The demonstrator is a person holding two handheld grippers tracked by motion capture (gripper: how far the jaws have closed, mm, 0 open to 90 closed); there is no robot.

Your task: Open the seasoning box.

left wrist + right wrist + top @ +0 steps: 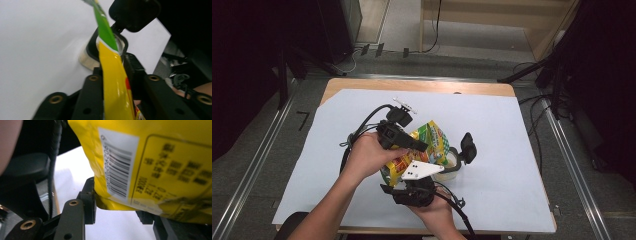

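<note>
A yellow and green snack bag [432, 137] hangs tilted over the middle of the white-papered table [512, 130], held between both grippers. My left gripper [414, 144] is shut on the bag's upper edge, which appears edge-on in the left gripper view as a thin strip [112, 82] clamped between the black jaws [113, 67]. My right gripper [404, 184] comes from below and is shut on the bag's lower corner; its barcode side [162, 157] sits between the jaws [117, 207]. A clear jar [453, 162] with an open black flip lid [468, 146] stands just right of the bag, its rim [91, 50] right behind it.
The paper leaves a strip of wooden tabletop [422, 85] bare at the far edge. Cables trail from both grippers across the sheet. Metal floor rails [562, 150] run along both sides, and dark equipment stands at the back left and right.
</note>
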